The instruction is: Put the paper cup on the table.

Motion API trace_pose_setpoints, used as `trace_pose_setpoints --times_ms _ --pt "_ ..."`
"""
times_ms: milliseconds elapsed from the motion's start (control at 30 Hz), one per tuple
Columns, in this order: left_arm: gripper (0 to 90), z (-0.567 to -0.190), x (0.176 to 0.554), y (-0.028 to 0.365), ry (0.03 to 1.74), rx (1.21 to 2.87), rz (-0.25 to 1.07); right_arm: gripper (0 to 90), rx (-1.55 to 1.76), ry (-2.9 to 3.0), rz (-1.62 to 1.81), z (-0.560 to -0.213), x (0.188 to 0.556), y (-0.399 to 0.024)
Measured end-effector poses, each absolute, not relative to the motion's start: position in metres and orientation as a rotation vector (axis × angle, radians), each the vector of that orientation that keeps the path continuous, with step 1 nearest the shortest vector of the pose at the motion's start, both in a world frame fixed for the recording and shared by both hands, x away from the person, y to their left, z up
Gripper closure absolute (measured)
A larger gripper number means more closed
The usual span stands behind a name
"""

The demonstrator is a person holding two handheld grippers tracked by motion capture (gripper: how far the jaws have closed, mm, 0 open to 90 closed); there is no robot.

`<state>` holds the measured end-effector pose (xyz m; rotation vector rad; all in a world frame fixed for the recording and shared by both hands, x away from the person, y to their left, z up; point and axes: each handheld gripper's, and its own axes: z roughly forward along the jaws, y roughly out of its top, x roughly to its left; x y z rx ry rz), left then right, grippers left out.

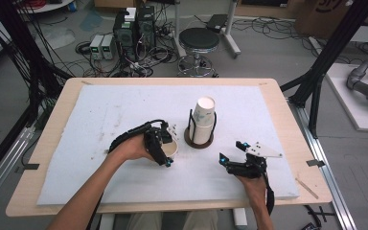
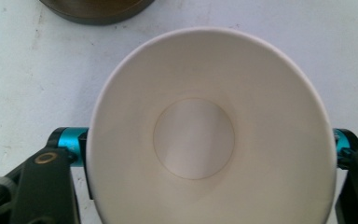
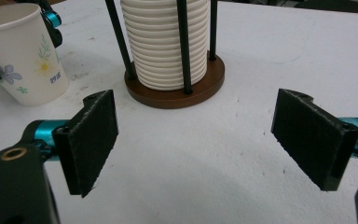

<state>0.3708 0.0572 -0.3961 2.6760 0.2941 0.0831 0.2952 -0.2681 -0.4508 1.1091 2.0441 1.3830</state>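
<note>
Paper cup (image 2: 209,135): single, floral print, upright on the white counter (image 1: 105,115) just left of the cup dispenser (image 1: 201,136). Left tool (image 1: 165,146): jaws either side of the cup; clamped or freed, cannot tell. Right tool (image 1: 231,154): jaws apart, empty, near the dispenser. Step in hand, judged: setting the cup down. Next: draw the left tool clear without tipping the cup.

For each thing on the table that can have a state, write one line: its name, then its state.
Paper cup: upright on the mat, empty, between the left hand-held gripper's jaws.
Cup stack: upside down, nested in the holder.
Cup holder: upright, loaded.
Left hand-held gripper: around the cup; grip unclear.
Right hand-held gripper: open, empty.
</note>
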Motion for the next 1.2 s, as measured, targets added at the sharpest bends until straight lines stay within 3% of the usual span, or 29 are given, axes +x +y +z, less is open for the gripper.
trace_pose_setpoints --times_ms 1200 --pt "18.5 -0.409 0.361 0.087 0.377 2.518 0.085 14.9 1.11 2.046 1.381 -0.451 0.295 -0.268"
